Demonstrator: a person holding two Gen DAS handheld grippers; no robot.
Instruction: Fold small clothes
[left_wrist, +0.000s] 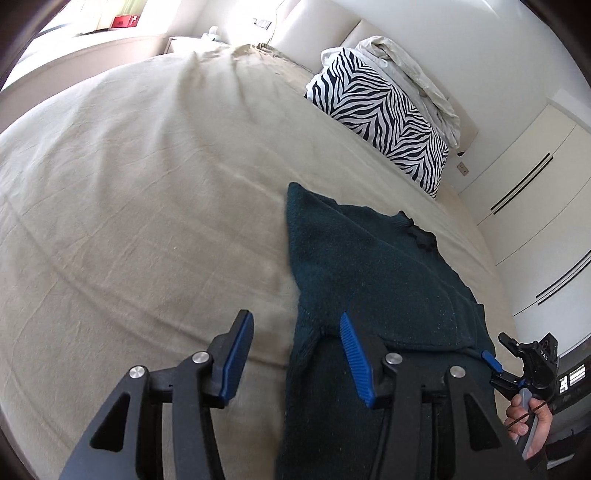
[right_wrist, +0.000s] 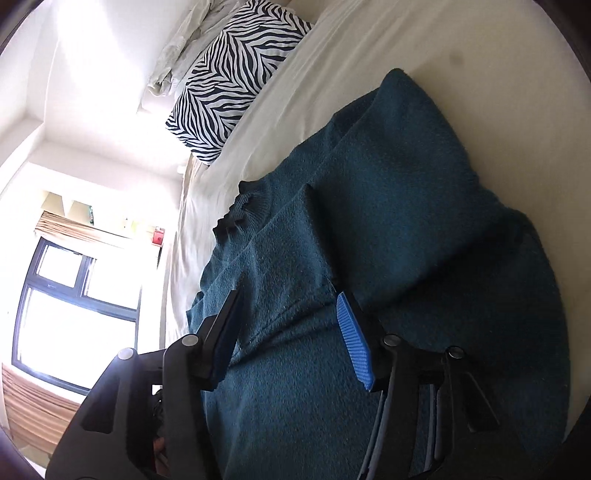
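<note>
A dark teal knitted sweater (left_wrist: 369, 266) (right_wrist: 388, 203) lies flat on the beige bed sheet (left_wrist: 147, 203), its sleeves laid inward over the body and its neck toward the pillows. My left gripper (left_wrist: 295, 317) hangs open above the sweater's left edge, one blue pad over the sheet and the other over the knit, with nothing pinched. My right gripper (right_wrist: 287, 295) is open over the middle of the sweater, pads clear of the cloth. In the left wrist view the right gripper (left_wrist: 498, 350) shows at the sweater's right edge, held by a hand (left_wrist: 528, 421).
A zebra-print pillow (left_wrist: 380, 114) (right_wrist: 229, 81) and crumpled white bedding (left_wrist: 413, 74) lie at the head of the bed. White wardrobe doors (left_wrist: 535, 184) stand past the bed's far side. A bright window (right_wrist: 74, 295) is beyond the bed.
</note>
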